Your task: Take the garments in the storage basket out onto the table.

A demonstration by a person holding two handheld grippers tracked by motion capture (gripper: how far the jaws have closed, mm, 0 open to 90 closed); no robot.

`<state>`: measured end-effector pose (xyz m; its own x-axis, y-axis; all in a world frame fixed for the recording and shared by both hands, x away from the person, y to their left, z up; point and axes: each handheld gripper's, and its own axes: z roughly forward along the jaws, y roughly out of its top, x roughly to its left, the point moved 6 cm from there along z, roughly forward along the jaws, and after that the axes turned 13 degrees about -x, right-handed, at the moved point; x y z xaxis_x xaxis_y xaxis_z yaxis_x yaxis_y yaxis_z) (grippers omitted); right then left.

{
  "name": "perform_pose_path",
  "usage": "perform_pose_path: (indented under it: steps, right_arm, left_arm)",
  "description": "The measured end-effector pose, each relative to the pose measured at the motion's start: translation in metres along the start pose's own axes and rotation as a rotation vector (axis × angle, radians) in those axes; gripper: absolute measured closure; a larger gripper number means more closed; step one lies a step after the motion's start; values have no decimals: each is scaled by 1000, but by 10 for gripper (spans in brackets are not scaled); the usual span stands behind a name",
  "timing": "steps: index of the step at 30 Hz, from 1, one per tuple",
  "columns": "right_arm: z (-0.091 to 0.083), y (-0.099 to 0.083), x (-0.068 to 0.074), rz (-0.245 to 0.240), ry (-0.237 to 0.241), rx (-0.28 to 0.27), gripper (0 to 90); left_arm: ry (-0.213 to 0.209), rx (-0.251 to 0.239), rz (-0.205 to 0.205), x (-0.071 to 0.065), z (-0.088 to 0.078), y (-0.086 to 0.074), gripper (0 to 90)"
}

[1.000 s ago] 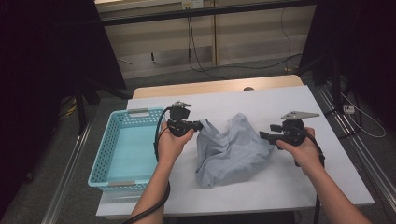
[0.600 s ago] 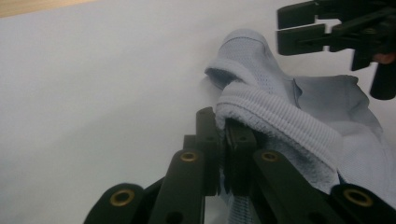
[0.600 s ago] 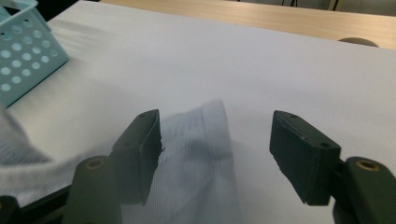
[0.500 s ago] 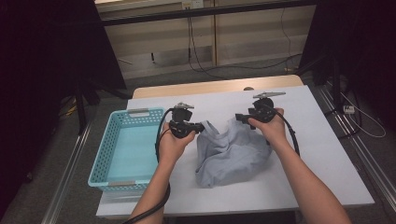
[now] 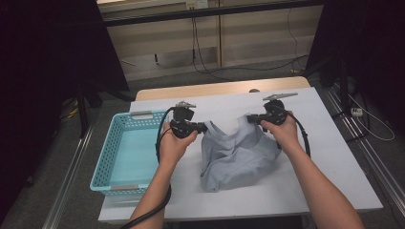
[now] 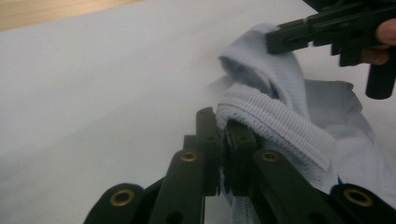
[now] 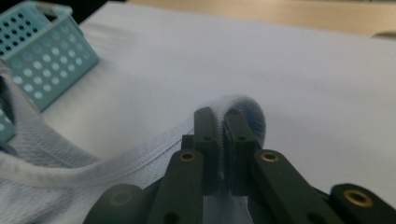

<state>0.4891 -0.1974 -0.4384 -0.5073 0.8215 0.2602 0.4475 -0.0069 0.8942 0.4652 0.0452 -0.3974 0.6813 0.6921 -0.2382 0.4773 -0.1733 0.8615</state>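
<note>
A pale grey-blue garment lies crumpled in the middle of the white table. My left gripper is shut on its ribbed hem at the cloth's left top corner; the jaws pinch the folded rib. My right gripper has just closed its jaws on another stretch of that ribbed edge at the cloth's upper right, and the fabric loops over the jaw tips. In the left gripper view the right gripper bites the cloth farther off. The edge sags between the two grips.
A light blue perforated basket stands at the table's left side, close to my left hand; its corner appears in the right gripper view. Bare white table extends behind and right of the cloth. Dark stands and cables lie beyond the table.
My right gripper moved left from the cloth's right side to its upper edge and shut on the hem, lifting it. The left gripper stayed shut in place.
</note>
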Motion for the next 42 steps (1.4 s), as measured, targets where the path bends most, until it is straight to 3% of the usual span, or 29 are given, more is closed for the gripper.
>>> perform_pose_path:
  steps: [5, 12, 29, 37, 42]
  right_arm:
    - [-31, 22, -2, 2, -6, -123, 871]
    - [-51, 30, -3, -18, -13, -186, 872]
    - [-53, 35, -3, -55, -43, -223, 872]
    - [-57, 45, -4, -67, -57, -254, 872]
    - [-58, 57, -8, -77, -77, -278, 873]
  left_arm:
    - [14, -48, 3, 3, -6, 19, 867]
    - [8, -55, 23, 1, -7, 39, 866]
    - [17, -46, 16, 10, -3, 51, 866]
    - [28, -58, 30, 17, 2, 71, 866]
    - [53, -93, 41, 28, 4, 93, 866]
